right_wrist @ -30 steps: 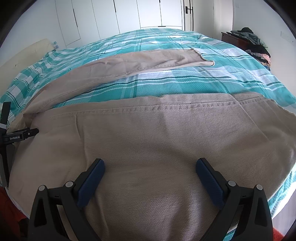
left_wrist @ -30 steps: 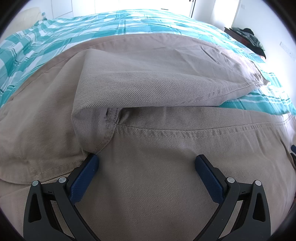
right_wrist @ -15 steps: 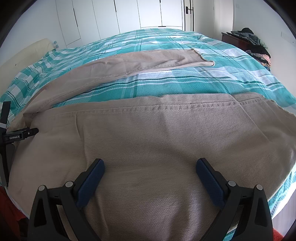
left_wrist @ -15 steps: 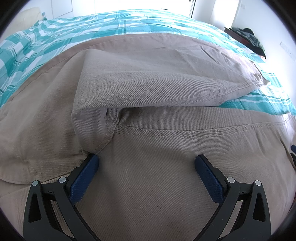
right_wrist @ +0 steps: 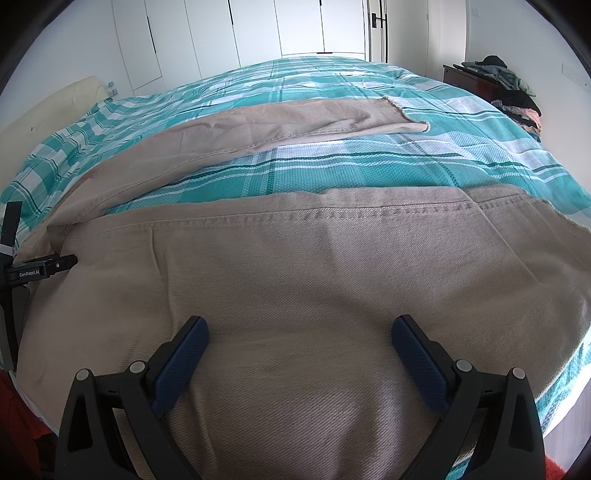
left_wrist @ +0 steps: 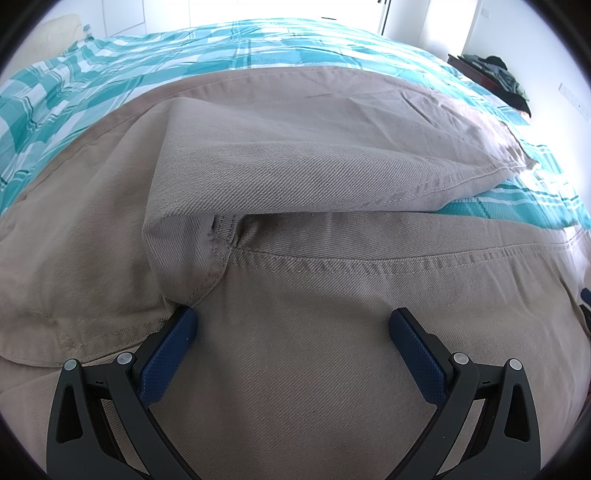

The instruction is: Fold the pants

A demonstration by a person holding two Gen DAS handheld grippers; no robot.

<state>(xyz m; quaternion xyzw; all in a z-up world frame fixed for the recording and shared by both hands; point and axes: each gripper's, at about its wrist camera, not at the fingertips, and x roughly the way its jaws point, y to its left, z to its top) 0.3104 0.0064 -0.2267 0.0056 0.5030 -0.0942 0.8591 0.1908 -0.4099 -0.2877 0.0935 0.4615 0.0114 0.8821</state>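
Beige pants (left_wrist: 295,280) lie spread on a bed, legs apart. In the left wrist view the crotch seam (left_wrist: 221,251) sits just ahead of my left gripper (left_wrist: 291,328), which hangs open over the near leg with nothing between its blue pads. One leg (left_wrist: 332,155) runs away to the right. In the right wrist view my right gripper (right_wrist: 295,336) is open above the near leg (right_wrist: 295,266), close to its hem end. The far leg (right_wrist: 280,122) stretches across the bed behind. The left tool (right_wrist: 33,269) shows at that view's left edge.
A teal and white checked bedspread (right_wrist: 369,162) covers the bed. A dark side table with piled clothes (right_wrist: 506,88) stands at the right wall. White wardrobe doors (right_wrist: 258,33) line the back. The bed's near edge drops off at the lower right (right_wrist: 576,376).
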